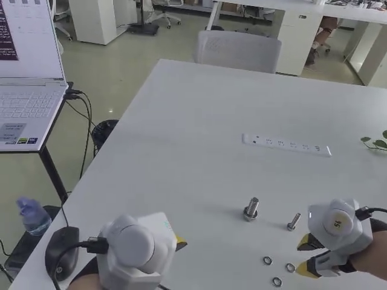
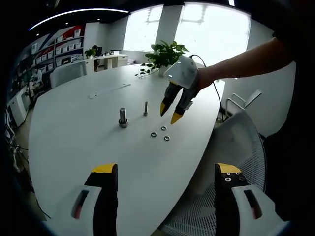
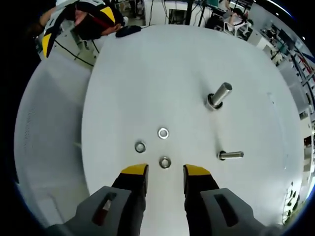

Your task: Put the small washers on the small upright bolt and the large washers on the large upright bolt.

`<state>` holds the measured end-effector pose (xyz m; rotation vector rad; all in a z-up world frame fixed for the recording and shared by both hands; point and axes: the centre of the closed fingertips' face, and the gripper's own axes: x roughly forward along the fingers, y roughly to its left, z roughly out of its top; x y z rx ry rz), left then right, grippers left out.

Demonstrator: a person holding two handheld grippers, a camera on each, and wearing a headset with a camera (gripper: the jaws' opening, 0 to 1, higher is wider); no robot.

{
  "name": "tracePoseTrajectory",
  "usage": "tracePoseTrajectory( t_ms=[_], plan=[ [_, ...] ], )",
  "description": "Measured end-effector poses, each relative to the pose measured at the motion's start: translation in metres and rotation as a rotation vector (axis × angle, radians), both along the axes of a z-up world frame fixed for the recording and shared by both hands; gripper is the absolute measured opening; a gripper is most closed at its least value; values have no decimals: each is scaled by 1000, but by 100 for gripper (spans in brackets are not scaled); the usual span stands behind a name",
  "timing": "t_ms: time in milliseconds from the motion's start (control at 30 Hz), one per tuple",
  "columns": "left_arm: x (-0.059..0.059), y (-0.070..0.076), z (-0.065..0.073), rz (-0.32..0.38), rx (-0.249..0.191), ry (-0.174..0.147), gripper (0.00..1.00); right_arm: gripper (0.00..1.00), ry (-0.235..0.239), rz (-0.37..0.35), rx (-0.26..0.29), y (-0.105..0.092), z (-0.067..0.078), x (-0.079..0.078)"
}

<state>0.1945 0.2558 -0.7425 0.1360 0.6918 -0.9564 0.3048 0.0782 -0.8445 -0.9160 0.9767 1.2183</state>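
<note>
On the white table (image 1: pixel 181 157) the large upright bolt (image 1: pixel 251 208) (image 2: pixel 123 117) (image 3: pixel 219 96) stands left of the small upright bolt (image 1: pixel 294 221) (image 2: pixel 145 108) (image 3: pixel 230 155). Three small washers (image 1: pixel 267 260) (image 2: pixel 154 134) (image 3: pixel 163 132) lie flat just in front of the bolts. My right gripper (image 1: pixel 305 257) (image 2: pixel 170 110) (image 3: pixel 166 177) hovers open just above them, and the nearest washer (image 3: pixel 165 162) lies right ahead of its yellow tips. My left gripper (image 1: pixel 178 244) (image 2: pixel 166 191) is held wide open over the table's near left edge, with nothing between its fingers.
A white power strip (image 1: pixel 286 145) lies beyond the bolts. A grey chair (image 1: pixel 237 51) stands at the far edge, and plant leaves (image 1: pixel 378 142) reach in at the right. Left of the table are a laptop (image 1: pixel 27 90), a water bottle (image 1: pixel 33 216) and a mouse (image 1: pixel 62 251).
</note>
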Motion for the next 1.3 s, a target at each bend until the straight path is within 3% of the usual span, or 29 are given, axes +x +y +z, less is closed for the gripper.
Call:
tracePoseTrajectory(
  t_ms=[500, 1100, 1300],
  plan=[
    [-5, 4, -7, -21, 26, 28, 77, 29, 24, 0, -34, -3, -33, 2],
    [-4, 7, -9, -26, 25, 36, 75, 25, 38, 10, -53, -1, -35, 3],
    [-4, 7, -11, -22, 24, 40, 75, 19, 30, 30, -69, 2, -35, 3]
  ],
)
